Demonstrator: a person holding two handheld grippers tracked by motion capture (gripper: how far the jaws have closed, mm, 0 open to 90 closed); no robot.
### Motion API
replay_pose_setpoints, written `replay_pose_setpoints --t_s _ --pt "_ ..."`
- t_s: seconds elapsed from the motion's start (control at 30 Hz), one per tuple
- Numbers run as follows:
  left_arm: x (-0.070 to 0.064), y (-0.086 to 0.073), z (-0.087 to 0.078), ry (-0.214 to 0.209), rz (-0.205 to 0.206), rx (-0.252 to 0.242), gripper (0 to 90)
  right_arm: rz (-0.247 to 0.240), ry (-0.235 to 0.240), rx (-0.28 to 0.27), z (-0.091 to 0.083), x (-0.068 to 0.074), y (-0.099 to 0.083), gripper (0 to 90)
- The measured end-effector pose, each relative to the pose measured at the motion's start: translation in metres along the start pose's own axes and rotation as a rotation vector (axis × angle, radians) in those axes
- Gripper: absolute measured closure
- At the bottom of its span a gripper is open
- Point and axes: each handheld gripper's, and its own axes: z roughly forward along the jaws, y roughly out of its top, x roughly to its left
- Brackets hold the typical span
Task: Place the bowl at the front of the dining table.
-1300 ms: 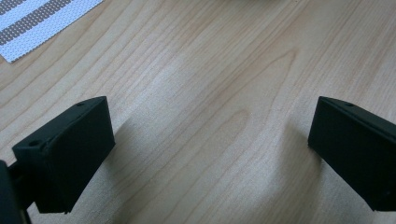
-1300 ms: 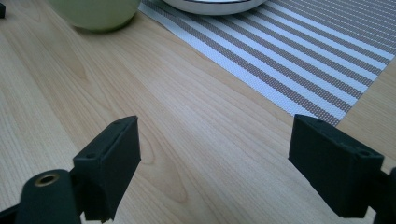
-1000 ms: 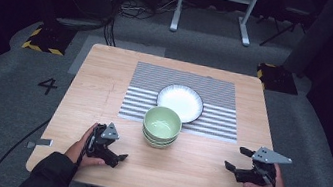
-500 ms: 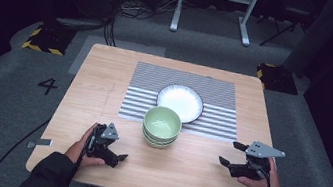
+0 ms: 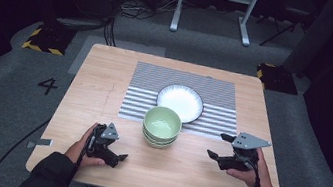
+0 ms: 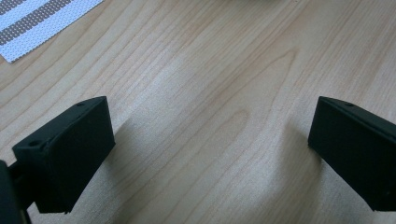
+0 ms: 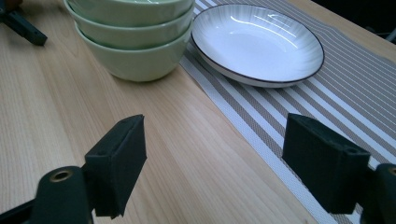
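Observation:
A stack of three pale green bowls (image 5: 162, 126) (image 7: 133, 32) stands at the front edge of a striped placemat (image 5: 184, 99) (image 7: 327, 98). Behind it on the mat lies a white plate with a dark rim (image 5: 180, 103) (image 7: 257, 42). My left gripper (image 5: 116, 157) (image 6: 210, 154) rests low over bare wood, left of the bowls, jaws wide open with nothing between them. My right gripper (image 5: 219, 146) (image 7: 215, 168) is open too, right of the bowls, pointing toward them and the plate.
The wooden table (image 5: 104, 89) carries the mat at its middle. A corner of the mat (image 6: 32, 28) appears in the left gripper view. On the floor beyond the table stand a white frame (image 5: 216, 5), cables and yellow-black marked blocks (image 5: 41, 38).
My right gripper has moved left, toward the bowls. The left gripper has stayed where it was.

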Motion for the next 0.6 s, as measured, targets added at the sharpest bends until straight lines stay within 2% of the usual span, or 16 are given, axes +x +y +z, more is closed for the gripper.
replay_pose_setpoints --t_s 0.2,0.6 --pt "0.0 0.0 0.0 0.0 0.0 0.0 0.3 -0.016 0.024 0.006 0.012 0.004 0.01 21.3" --pt "0.0 0.0 0.0 0.001 -0.001 0.003 0.3 -0.056 0.047 0.006 0.021 0.011 0.031 21.3"
